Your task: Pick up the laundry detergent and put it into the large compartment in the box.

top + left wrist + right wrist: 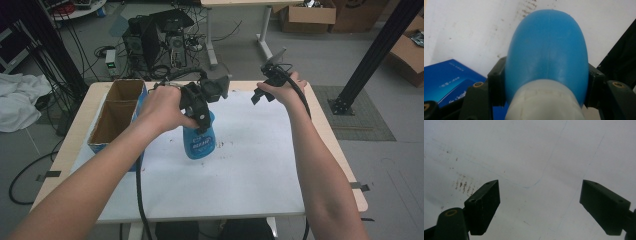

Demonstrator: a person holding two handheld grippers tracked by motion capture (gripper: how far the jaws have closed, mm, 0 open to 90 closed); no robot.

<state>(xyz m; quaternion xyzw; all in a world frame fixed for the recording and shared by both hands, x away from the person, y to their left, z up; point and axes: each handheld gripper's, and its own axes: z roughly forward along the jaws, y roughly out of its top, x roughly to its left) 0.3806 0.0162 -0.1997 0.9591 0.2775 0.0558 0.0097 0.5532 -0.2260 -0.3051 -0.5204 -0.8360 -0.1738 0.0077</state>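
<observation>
Now the left hand-held gripper [202, 117] is clamped on the blue bottle [199, 141], which hangs above the white counter [260, 165], beside the cardboard box [114, 117]. Farther right, the right hand-held gripper [261, 95] has its jaws wide apart, with nothing between them.

Cardboard box [116, 112] (open), white sheet [240, 165]

The high view looks forward and down from above the near edge of the bench [260, 200], taking in its whole white sheet [250, 150]. The left gripper view sits very close behind a blue bottle [547, 55], with the sheet beyond. The right gripper view faces down, near the same sheet, between its own jaws.
</observation>
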